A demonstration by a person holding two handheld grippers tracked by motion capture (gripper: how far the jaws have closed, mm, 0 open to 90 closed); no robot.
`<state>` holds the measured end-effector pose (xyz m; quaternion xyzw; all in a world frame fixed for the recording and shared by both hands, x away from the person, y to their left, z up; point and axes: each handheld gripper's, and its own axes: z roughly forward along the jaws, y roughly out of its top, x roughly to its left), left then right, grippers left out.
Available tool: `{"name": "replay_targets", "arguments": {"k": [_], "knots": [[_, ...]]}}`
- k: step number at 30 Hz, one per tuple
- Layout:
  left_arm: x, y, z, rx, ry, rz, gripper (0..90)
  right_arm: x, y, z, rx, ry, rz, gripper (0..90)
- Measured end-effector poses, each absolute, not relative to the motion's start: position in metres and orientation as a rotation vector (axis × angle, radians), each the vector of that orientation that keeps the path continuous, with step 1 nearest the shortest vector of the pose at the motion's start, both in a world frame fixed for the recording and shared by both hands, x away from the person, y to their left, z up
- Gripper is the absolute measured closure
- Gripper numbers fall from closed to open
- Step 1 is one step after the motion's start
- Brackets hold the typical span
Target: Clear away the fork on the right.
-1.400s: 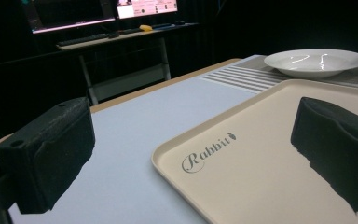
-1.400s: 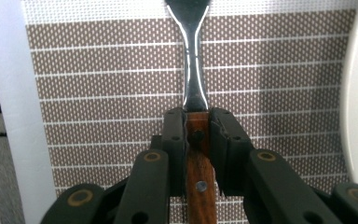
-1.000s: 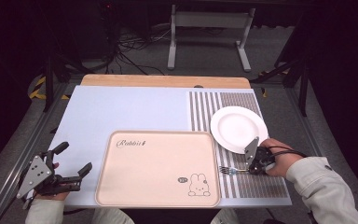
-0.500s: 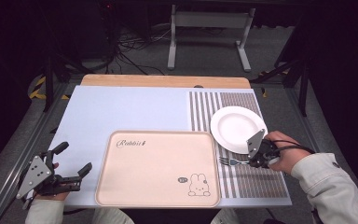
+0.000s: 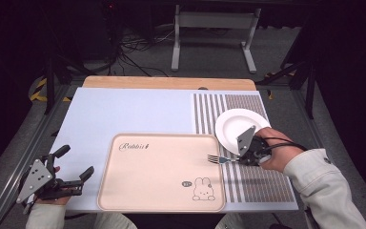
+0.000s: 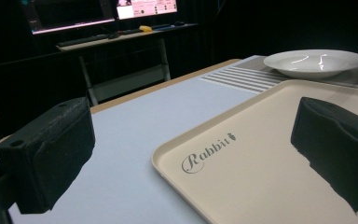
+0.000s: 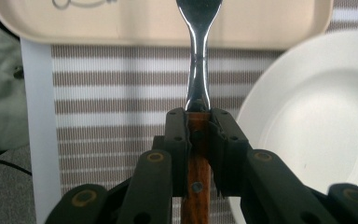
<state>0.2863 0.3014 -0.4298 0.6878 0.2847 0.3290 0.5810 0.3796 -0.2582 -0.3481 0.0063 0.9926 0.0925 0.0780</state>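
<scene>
While the right gripper has its jaws clamped on the fork's wooden handle, tines over the tray's right edge, setting it down remains. Left gripper waits, jaws wide, beside the tray.

high: overhead, forward-down | gripper views: close, low | shared: tray

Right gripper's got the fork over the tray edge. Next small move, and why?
Probably carry it a little further over the tray and lower it flat. The right gripper is shut on the fork by its wooden handle, with only the tines past the tray's right rim, beside the plate. The left gripper rests open at the tray's left, out of the way.
</scene>
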Motion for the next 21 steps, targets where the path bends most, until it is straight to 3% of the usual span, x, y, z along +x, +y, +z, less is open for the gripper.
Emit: {"name": "replay_targets", "arguments": {"k": [21], "knots": [[0.287, 0.302, -0.43, 1.608, 0.663, 0.77, 0.4, 0.388, -0.188, -0.346, -0.088, 2.979, 0.322, 78.5]]}}
